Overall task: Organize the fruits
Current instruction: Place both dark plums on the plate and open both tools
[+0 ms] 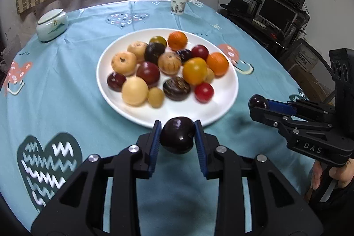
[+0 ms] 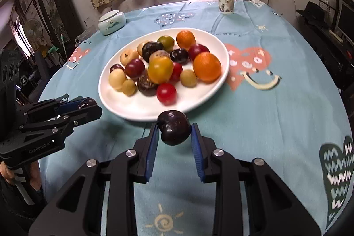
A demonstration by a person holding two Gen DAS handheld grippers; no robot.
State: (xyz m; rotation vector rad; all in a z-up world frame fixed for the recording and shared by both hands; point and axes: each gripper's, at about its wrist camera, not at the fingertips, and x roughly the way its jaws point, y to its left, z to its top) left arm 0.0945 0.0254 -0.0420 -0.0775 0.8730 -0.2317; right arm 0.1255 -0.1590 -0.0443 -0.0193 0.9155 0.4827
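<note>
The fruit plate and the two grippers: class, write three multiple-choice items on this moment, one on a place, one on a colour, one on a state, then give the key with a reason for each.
1. Where does the paper cup stand?
A. On the far side of the table, beyond the white plate
B. On the plate among the fruit
C. Between the two grippers

2. What colour is the fruit in the left gripper?
A. Bright orange
B. Dark purple
C. Pale yellow

3. How is the right gripper?
A. Open and holding nothing
B. Shut on a paper cup
C. Shut on a dark plum

Key: 1 A, the cup sits past the plate near the far table edge. 2 B, the plum between its blue pads is dark purple. 3 C, both pads press on the dark plum.
</note>
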